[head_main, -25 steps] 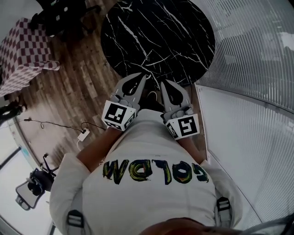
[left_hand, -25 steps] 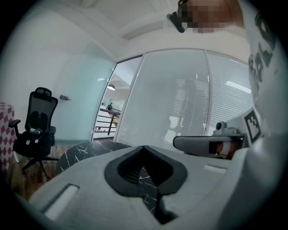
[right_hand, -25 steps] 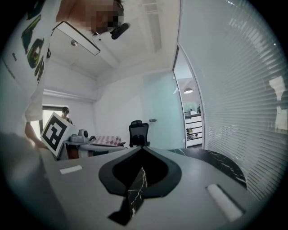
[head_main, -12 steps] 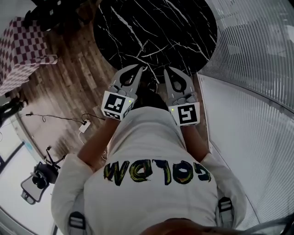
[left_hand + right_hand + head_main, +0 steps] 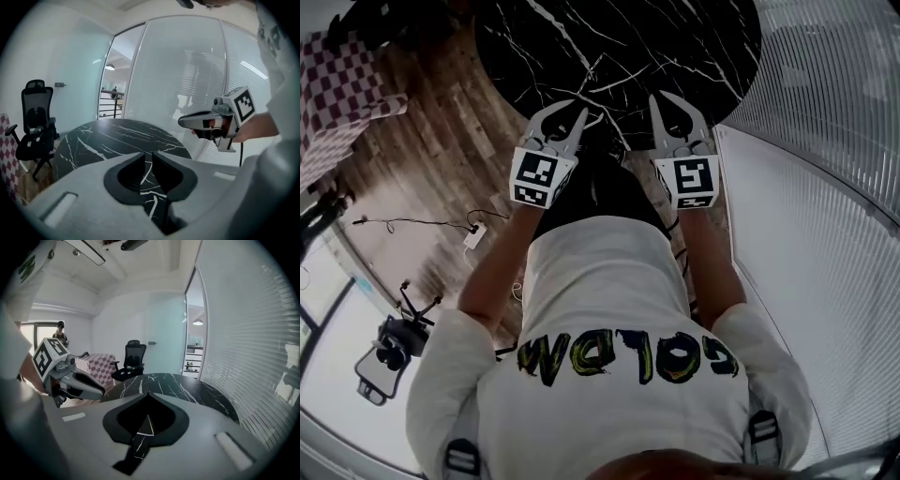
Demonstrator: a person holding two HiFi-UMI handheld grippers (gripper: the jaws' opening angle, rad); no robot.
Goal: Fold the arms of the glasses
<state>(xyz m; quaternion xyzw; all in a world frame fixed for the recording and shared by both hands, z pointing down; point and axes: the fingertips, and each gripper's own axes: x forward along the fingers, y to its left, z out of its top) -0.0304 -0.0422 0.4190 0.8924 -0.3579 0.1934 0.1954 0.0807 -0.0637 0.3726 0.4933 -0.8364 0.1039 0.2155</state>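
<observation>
No glasses show in any view. A round black marble table fills the top of the head view, and its visible top is bare. My left gripper reaches over the table's near edge with nothing in it, its jaws together but for a thin slit. My right gripper is beside it at the same edge, shut and empty. In the left gripper view the left gripper points across the table, with the right gripper at the right. In the right gripper view the right gripper has the left gripper on its left.
A checkered seat stands on the wood floor at the left, and a black office chair beyond the table. A glass wall with blinds curves along the right. A cable with a plug block lies on the floor.
Both grippers have moved away from the person's body, up the picture, and their tips now reach over the table's near edge. Both have stayed shut.
</observation>
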